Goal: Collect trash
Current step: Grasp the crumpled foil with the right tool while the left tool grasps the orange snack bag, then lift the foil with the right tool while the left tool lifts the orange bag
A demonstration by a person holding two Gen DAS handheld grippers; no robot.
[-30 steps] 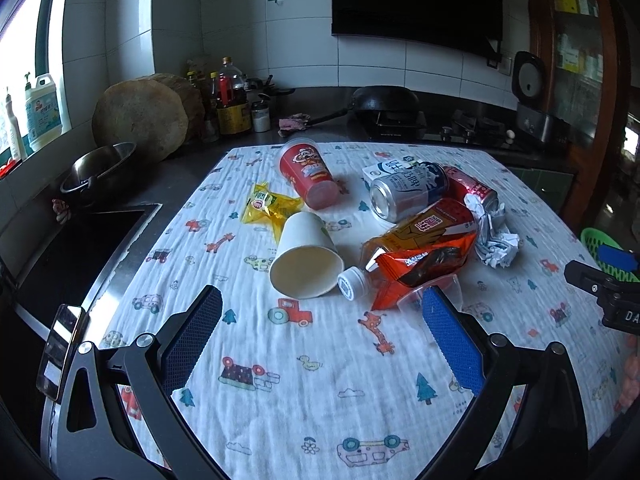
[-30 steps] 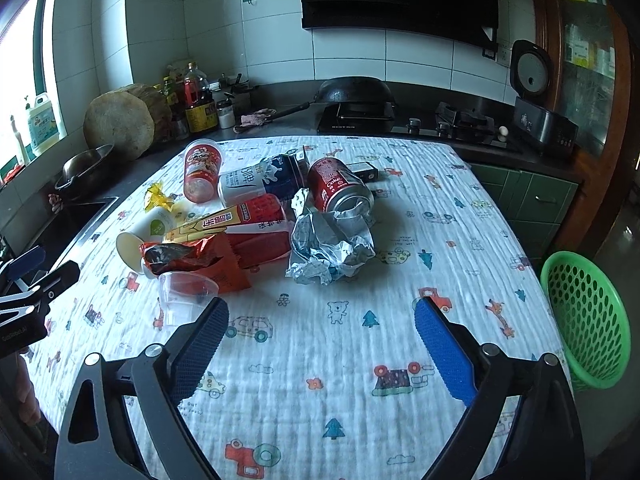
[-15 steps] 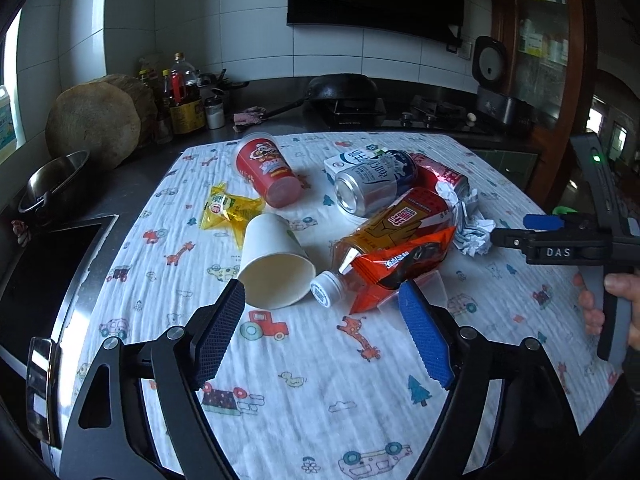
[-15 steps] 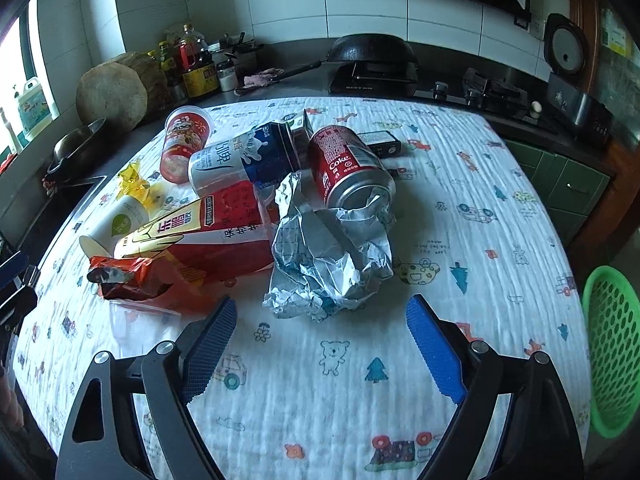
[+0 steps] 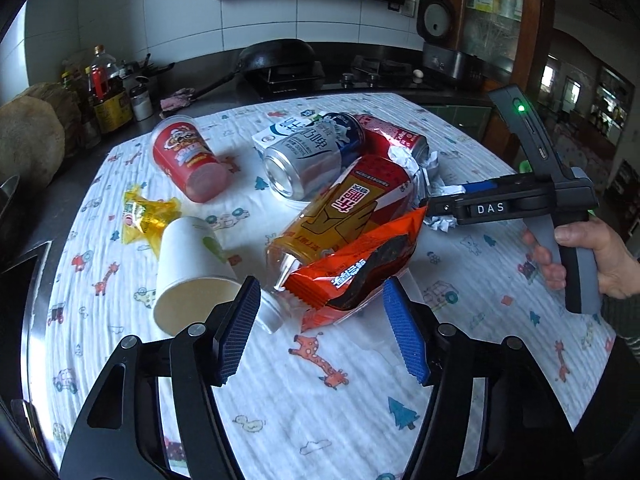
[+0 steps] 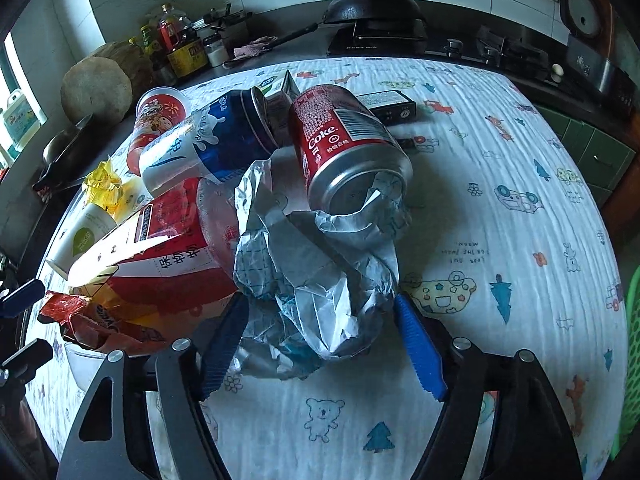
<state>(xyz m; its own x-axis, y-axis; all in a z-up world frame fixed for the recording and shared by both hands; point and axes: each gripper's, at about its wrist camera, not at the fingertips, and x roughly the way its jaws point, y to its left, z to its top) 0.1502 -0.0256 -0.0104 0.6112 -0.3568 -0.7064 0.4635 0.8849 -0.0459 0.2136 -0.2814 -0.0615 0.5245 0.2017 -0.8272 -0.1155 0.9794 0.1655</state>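
Note:
A pile of trash lies on the patterned cloth. My left gripper (image 5: pixel 320 332) is open, its blue pads on either side of an orange snack bag (image 5: pixel 356 268) and the cap of a tea bottle (image 5: pixel 340 216). A white paper cup (image 5: pixel 192 276) lies just left of it. My right gripper (image 6: pixel 320 344) is open around a crumpled paper ball (image 6: pixel 316 280). A red Coke can (image 6: pixel 344 144) lies just behind the paper. The right gripper also shows in the left wrist view (image 5: pixel 444 200), reaching into the pile from the right.
A blue-and-silver can (image 5: pixel 312 156), a red noodle cup (image 5: pixel 188 160) and a yellow wrapper (image 5: pixel 144 216) lie further back. A green basket (image 6: pixel 630 360) stands off the table's right edge. Bottles (image 5: pixel 104 92), a pan (image 5: pixel 280 56) and a stove line the back counter.
Both grippers have moved forward into the pile. The left now straddles the snack bag; the right now straddles the crumpled paper. Both stay open.

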